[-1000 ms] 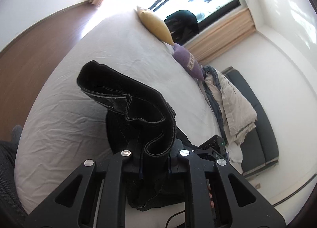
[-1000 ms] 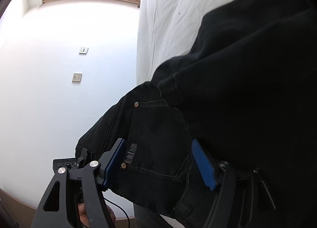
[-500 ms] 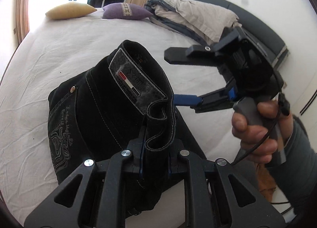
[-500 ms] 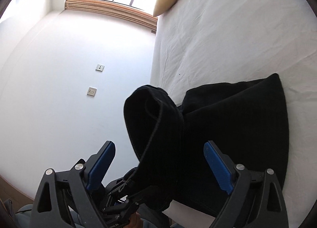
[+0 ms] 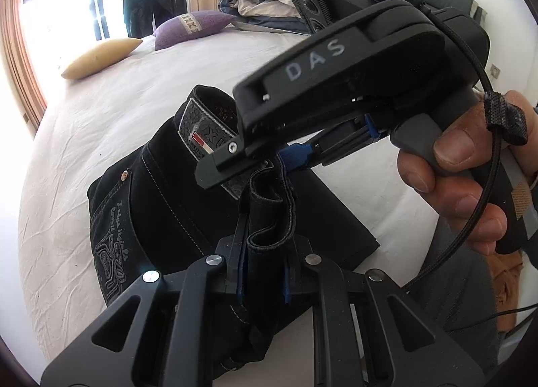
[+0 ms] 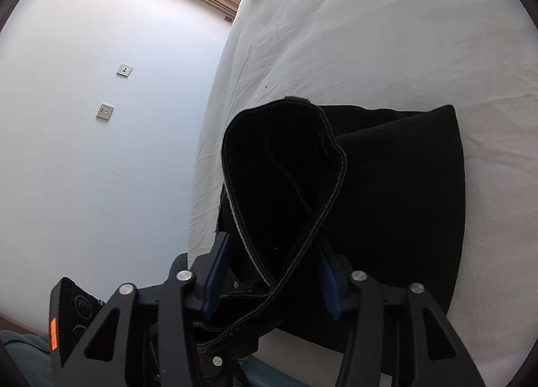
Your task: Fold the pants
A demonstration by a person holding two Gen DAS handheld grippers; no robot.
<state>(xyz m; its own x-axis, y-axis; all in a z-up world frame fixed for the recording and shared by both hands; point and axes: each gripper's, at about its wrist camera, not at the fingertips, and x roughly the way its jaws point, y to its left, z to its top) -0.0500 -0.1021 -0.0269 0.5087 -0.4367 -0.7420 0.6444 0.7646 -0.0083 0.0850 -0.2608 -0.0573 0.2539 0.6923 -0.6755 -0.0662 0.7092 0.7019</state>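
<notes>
Pants (image 5: 161, 205), black and partly folded, are spread on the white sheet of the bed (image 5: 101, 124), with the waistband (image 5: 208, 131) raised off it. A bunched fold of the waistband is clamped between the fingers of the left gripper (image 5: 264, 272). The same band passes between the blue pads of the right gripper (image 6: 269, 272), whose fingers have just been closing around it; whether the pads press the cloth cannot be told. The right gripper's handle is held by a hand (image 5: 470, 185). A yellow pillow (image 5: 101, 57) and a purple pillow (image 5: 195, 27) are seen at the far end.
</notes>
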